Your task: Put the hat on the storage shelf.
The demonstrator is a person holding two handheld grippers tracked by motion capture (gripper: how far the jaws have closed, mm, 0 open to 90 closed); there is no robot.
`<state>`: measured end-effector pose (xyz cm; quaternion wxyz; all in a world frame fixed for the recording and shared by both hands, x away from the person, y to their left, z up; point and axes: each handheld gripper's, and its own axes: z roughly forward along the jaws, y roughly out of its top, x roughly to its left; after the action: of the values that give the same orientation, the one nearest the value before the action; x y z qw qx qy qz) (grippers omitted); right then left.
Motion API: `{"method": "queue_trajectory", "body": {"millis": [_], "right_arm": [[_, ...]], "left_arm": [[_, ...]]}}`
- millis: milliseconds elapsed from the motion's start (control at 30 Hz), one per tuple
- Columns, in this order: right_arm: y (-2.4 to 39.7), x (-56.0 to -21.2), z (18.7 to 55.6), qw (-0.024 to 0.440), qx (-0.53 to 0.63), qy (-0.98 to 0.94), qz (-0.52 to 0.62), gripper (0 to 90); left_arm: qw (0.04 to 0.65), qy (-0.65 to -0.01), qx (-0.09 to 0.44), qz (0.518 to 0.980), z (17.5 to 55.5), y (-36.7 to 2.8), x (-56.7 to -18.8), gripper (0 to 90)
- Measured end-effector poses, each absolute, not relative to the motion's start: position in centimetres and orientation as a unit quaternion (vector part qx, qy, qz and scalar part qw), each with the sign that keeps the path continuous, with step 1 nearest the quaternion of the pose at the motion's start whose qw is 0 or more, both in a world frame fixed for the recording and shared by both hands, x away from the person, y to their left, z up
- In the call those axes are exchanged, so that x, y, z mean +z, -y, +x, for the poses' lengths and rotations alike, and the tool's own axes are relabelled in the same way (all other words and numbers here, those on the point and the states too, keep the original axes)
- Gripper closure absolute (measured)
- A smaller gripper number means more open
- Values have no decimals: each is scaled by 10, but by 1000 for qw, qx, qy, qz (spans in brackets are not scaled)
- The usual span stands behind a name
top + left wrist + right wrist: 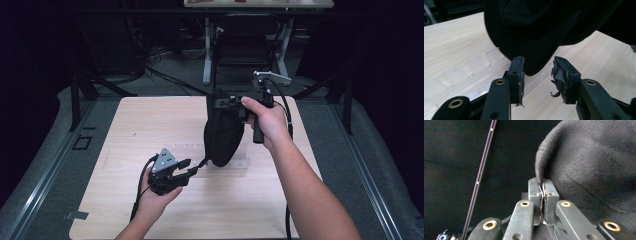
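A black cloth pouch (223, 131) hangs over the middle of the wooden table (130, 120), lifted by its top edge. My right gripper (227, 104) is shut on that edge; in the right gripper view the jaws pinch the pouch's hem (540, 178) and the black fabric (594, 162) fills the right side. My left gripper (192, 167) is low on the table, just left of the pouch's bottom. It stands open, and its pads (519, 77) frame the lower tip of the pouch (534, 37) without touching it.
A clear plastic tray (471, 67) lies flat on the table under and left of the pouch. Beyond the table's far edge stand a desk's legs (207, 50) and cables on a dark floor. Black frame posts (75, 95) flank the table.
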<state>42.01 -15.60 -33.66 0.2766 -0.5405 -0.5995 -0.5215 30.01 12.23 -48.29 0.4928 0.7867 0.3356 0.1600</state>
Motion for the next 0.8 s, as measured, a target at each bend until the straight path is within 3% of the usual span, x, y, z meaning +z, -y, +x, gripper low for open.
{"method": "queue_trajectory", "body": {"millis": [800], "right_arm": [[154, -338, 419, 277, -523, 598, -540, 876]], "left_arm": [[478, -334, 173, 794, 308, -97, -484, 720]]}}
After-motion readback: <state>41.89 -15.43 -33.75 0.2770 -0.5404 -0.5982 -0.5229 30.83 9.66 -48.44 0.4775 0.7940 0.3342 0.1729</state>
